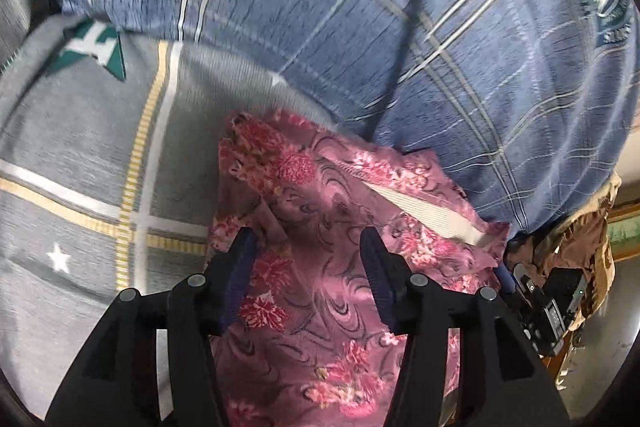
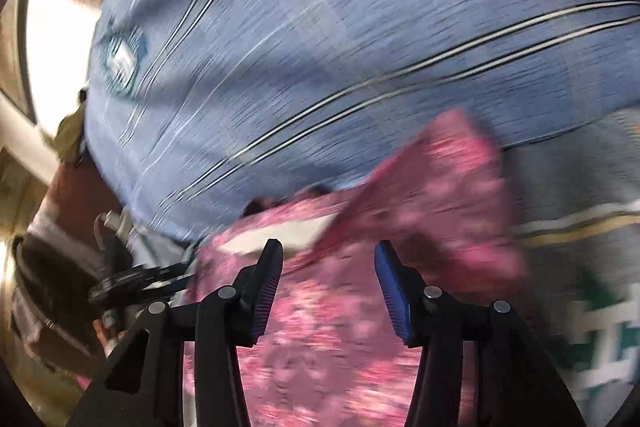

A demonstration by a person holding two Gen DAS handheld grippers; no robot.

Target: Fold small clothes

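Observation:
A small pink floral garment with a white waistband strip lies crumpled on the grey bed sheet. My left gripper is open just above the garment, with cloth showing between its fingers. In the right wrist view the same garment is blurred, with the white strip near the left fingertip. My right gripper is open above the garment and holds nothing.
A big blue plaid quilt is heaped behind the garment and also fills the right wrist view. The other gripper's body shows at the right edge, and at the left in the right wrist view. Brown cloth lies beside it.

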